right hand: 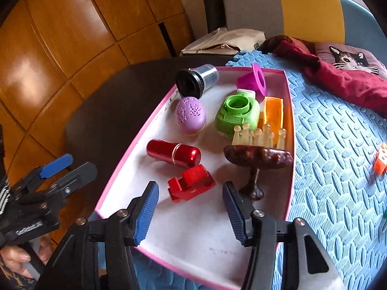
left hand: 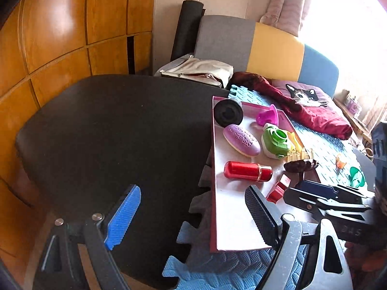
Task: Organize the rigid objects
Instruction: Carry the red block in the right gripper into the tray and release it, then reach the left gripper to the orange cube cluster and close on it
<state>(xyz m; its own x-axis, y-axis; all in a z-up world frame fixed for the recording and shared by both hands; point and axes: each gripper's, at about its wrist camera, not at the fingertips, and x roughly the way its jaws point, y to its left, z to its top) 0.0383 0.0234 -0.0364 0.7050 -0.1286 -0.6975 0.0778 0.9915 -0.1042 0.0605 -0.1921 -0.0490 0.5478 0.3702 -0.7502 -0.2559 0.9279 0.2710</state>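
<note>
Blue foam matting (right hand: 333, 159) covered the surface, with a pink-rimmed tray (right hand: 125, 162) resting on it. Inside the tray lay a small red block (right hand: 191, 186), just ahead of the right gripper (right hand: 191, 213), whose jaws stood partly apart with nothing between them. It looked light, stiff and hard-edged — probably best pinched across its flat sides, though smooth faces might slip. Beside it lay a glossy red cylinder (right hand: 174, 153) that would likely roll. The left gripper (left hand: 193, 220) hovered wide and empty beside the tray.

orange toy (right hand: 381, 159) cut off, perhaps a block
</note>
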